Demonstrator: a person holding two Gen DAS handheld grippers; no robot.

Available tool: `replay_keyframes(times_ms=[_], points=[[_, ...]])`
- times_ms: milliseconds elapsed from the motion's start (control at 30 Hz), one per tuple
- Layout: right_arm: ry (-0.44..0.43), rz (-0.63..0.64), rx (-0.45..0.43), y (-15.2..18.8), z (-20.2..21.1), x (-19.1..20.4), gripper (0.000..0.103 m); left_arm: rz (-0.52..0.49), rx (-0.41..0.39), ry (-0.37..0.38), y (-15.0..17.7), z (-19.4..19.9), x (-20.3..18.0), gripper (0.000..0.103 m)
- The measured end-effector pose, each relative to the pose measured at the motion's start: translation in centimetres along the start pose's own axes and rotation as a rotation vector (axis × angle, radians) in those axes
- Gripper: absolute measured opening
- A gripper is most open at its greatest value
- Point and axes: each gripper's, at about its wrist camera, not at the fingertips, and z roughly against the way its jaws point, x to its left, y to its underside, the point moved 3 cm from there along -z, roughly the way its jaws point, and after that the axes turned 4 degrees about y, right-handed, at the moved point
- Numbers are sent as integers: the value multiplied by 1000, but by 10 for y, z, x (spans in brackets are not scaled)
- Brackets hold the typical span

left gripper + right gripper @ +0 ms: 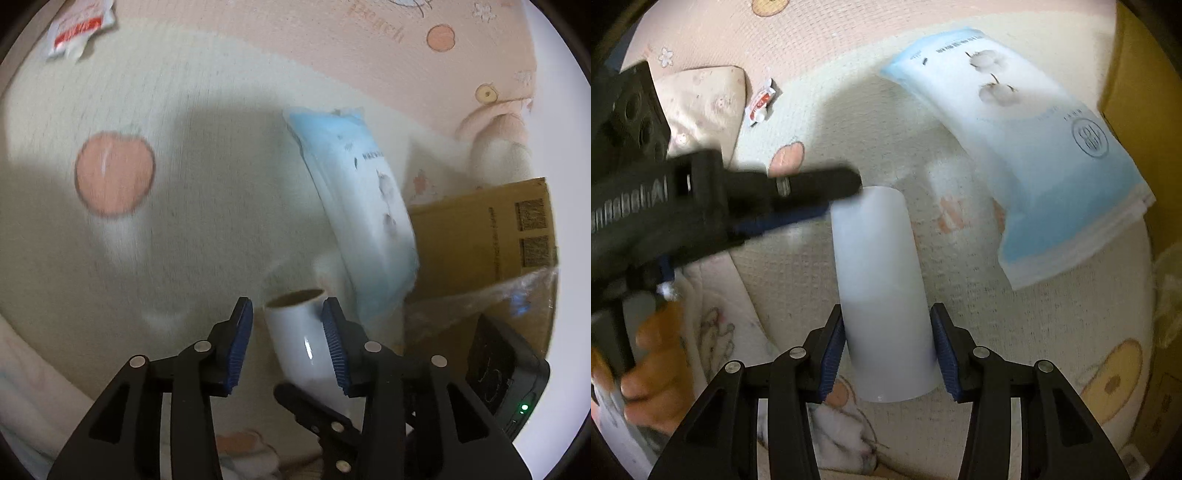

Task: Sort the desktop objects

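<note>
White roll (882, 295) clamped between right gripper (888, 347) pads over peach-print mat (184, 240), left gripper (288, 332) jaws apart around its far end, blue-white pack (1027, 147) at 1 o'clock, cardboard box (491, 240) beyond, red sachet (760, 103) at 11 o'clock

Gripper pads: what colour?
Dark blue, ribbed pads on black fingers; clearest in the left wrist view.

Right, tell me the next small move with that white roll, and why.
Probably draw the left gripper back off the white roll: its jaws stand open around the far end, with a gap on one side, while the right gripper is clamped on the near end and can carry it alone.
</note>
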Motion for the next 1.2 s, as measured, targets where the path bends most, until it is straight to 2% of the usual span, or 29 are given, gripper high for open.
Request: replay_keyframes(times_ms=[133, 267, 400, 533, 633, 800, 1200], points=[[62, 41, -16, 8, 0, 8, 43, -27, -26, -33, 9, 3, -4, 43], [54, 36, -44, 11, 1, 8, 43, -24, 18, 46, 20, -15, -20, 44], [-16, 1, -63, 13, 3, -2, 43, -26, 28, 17, 18, -39, -38, 44], [-110, -94, -64, 14, 4, -16, 43, -16, 79, 77, 25, -52, -37, 44], [-140, -107, -69, 2, 0, -25, 43, -47, 73, 89, 26, -58, -41, 45], [-183, -143, -87, 12, 0, -32, 43, -26, 76, 114, 26, -61, -35, 46], [-132, -81, -113, 7, -14, -22, 43, -26, 51, 101, 33, -55, -29, 46]])
